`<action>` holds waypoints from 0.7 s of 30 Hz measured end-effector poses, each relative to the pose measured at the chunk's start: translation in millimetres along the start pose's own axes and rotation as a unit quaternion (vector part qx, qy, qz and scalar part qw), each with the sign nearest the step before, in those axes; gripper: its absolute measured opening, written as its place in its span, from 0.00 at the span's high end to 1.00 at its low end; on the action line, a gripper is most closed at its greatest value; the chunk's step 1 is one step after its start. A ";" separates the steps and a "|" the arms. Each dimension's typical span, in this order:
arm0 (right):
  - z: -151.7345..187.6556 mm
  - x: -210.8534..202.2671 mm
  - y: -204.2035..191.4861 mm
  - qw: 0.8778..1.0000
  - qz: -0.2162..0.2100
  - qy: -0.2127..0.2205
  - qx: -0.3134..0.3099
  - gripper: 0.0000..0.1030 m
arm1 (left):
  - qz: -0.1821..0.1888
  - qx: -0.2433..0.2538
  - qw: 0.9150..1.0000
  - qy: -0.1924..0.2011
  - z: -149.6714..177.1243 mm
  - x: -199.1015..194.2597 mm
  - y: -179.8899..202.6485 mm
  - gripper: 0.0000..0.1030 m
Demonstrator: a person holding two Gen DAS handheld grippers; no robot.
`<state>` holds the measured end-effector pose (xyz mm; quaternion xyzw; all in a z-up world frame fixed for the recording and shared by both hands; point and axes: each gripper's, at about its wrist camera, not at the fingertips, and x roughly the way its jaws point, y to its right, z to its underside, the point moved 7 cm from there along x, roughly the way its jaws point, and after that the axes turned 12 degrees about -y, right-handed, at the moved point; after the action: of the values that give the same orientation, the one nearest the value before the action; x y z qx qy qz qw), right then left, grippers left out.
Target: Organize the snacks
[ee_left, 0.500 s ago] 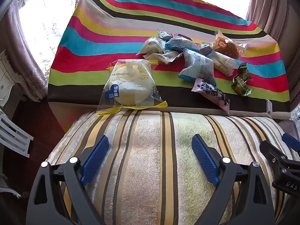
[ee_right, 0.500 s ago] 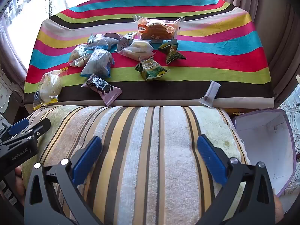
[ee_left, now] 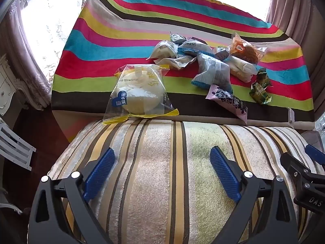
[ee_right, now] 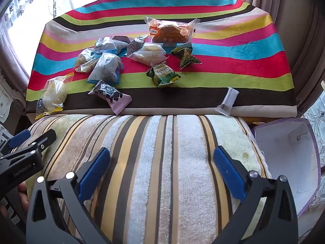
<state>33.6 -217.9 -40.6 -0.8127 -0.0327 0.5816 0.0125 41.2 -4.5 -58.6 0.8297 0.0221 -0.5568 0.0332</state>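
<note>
Both tongs, left (ee_left: 160,174) and right (ee_right: 161,172), gape empty; clear-wrapped round white bun (ee_left: 139,93) at 11 o'clock overhangs surface edge, nudge could drop it.

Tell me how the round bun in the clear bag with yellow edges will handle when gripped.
The bun bag looks puffy and soft, so it will likely squash. Its glossy film may slip and crinkle. It seems light, and its flat base makes rolling unlikely.
</note>
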 end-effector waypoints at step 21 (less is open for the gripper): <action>0.0 -3.5 0.9 1.000 -0.003 0.015 0.002 0.01 | -0.006 0.002 1.000 0.009 0.7 -4.0 -0.1 0.11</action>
<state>32.6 -219.1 -37.3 -0.8211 -0.0335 0.5696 0.0163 39.0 -4.4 -55.1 0.8344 0.0263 -0.5497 0.0282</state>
